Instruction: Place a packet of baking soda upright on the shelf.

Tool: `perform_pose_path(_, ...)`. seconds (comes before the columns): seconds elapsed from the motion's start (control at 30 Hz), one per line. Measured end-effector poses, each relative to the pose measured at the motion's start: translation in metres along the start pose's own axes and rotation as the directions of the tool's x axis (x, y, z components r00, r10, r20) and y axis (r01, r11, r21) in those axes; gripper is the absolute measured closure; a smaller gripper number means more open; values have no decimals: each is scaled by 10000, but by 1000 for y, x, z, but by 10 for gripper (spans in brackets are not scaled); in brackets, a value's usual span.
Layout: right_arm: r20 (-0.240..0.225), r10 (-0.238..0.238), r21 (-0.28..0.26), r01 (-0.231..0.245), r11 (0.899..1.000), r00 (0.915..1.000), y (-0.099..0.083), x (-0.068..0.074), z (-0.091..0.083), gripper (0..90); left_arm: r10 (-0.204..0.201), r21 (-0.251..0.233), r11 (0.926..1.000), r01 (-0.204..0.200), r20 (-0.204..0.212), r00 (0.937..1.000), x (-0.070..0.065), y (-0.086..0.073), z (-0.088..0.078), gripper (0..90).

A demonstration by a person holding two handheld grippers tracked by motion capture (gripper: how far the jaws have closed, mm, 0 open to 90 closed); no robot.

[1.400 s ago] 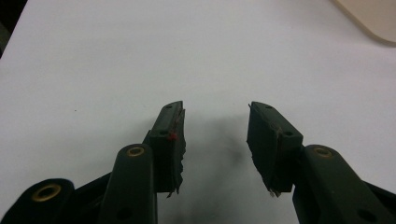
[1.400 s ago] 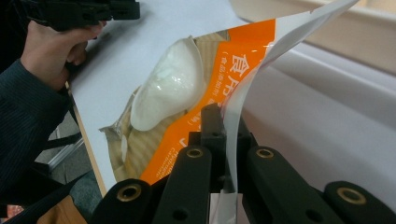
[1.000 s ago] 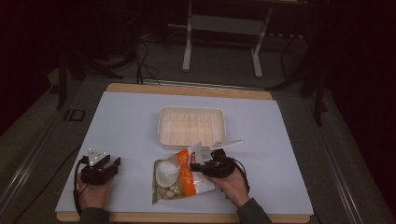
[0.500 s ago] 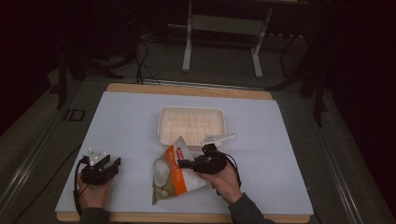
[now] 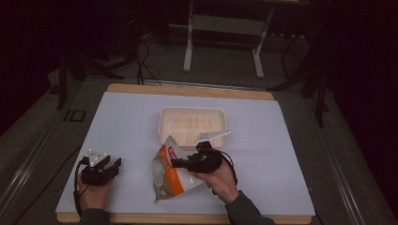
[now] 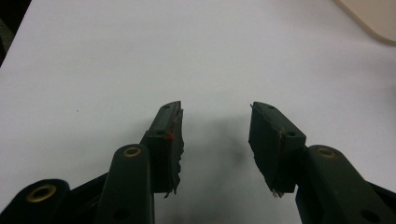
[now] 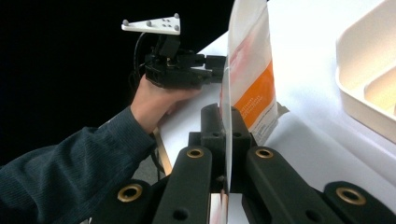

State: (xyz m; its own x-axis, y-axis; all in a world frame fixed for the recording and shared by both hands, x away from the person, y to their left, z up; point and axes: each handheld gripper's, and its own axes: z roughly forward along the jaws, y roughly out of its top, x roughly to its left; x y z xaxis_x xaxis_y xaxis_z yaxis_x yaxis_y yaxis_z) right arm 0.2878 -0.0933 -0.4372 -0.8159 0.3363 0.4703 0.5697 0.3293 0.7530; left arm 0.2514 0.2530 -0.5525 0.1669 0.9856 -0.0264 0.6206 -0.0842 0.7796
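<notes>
A clear and orange plastic bag with white round pieces inside lies at the front middle of the white table. My right gripper points left and is shut on the bag's edge, holding that side raised. In the right gripper view the two jaws pinch the thin sheet of the bag, which stands upright between them. My left gripper rests on the table at the front left, held by a hand. Its jaws are open with nothing between them.
A cream compartment tray sits just behind the bag at mid-table; its corner and its rim show in the gripper views. The other hand with the left gripper is beyond the bag. A wooden edge borders the table.
My right gripper has risen and shifted left with the bag's edge in its jaws, so the bag now stands more tilted up. The left gripper has stayed put.
</notes>
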Motion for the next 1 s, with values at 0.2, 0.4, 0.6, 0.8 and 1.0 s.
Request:
perform_pose_path(0.2,-122,-159,-136,157,9998,9998,8,8,-5,900,-60,-29,10000,60,6,10000,0,0,0,536)
perform_pose_path(0.4,-11,-297,-243,296,9993,9996,14,13,-11,900,-62,-26,10000,62,1,10000,1,0,0,537)
perform_pose_path(0.6,59,-327,-444,330,9985,9994,19,12,-21,900,-55,-22,10000,55,-15,10000,0,0,0,534)
perform_pose_path(0.8,82,-398,-405,401,9984,9992,24,14,-25,900,-11,-26,10000,11,-49,10000,0,0,0,547)
perform_pose_path(1.0,170,-353,-426,360,9984,9992,26,14,-28,900,-30,-22,10000,30,-43,10000,0,0,0,544)
